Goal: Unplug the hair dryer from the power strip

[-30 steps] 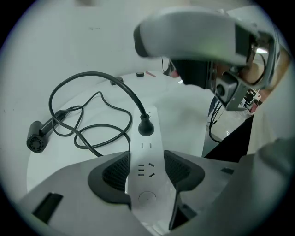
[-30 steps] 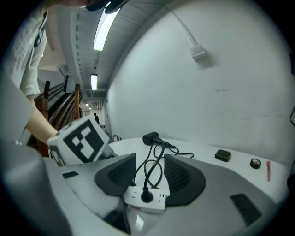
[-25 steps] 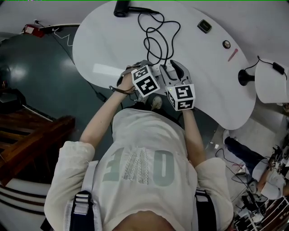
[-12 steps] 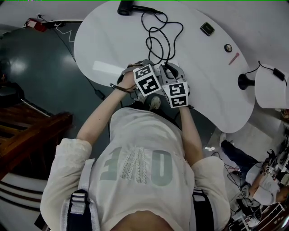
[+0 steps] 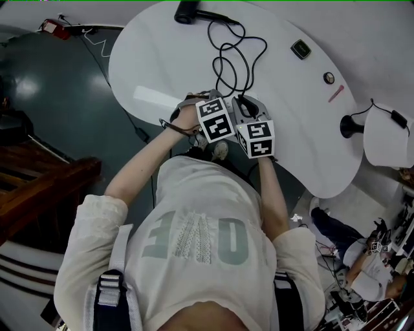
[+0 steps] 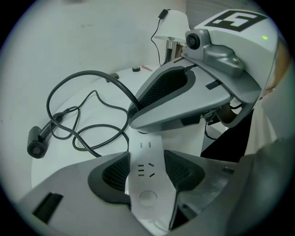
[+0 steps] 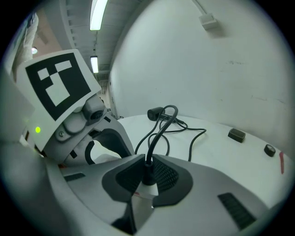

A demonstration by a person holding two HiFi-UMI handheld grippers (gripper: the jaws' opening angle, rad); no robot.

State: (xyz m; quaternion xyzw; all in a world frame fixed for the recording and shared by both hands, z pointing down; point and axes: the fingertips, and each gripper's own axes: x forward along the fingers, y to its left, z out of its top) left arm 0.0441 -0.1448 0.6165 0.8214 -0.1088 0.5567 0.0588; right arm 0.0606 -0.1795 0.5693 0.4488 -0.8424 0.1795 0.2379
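The black hair dryer [image 5: 187,11] lies at the table's far edge, and its cord [image 5: 236,58] loops back toward me. My left gripper [image 6: 148,168] is shut on the white power strip [image 6: 146,159], with a pad against each long side. The jaws of my right gripper [image 7: 146,171] have just been closing and now pinch the black plug [image 7: 147,169], which stands in the strip with the cord rising from it. In the head view the left gripper [image 5: 202,100] and the right gripper [image 5: 249,108] sit side by side at the near edge of the table [image 5: 155,64].
A small dark box [image 5: 301,49], a round knob [image 5: 329,78] and a pink pen [image 5: 336,94] lie at the table's right. A lamp with a black base [image 5: 351,127] stands at the right edge. A person [image 5: 362,275] sits on the floor at lower right.
The right gripper's jaws have narrowed from wide apart to closed around the plug, and its cube has edged toward the left gripper. The left gripper has kept still on the strip.
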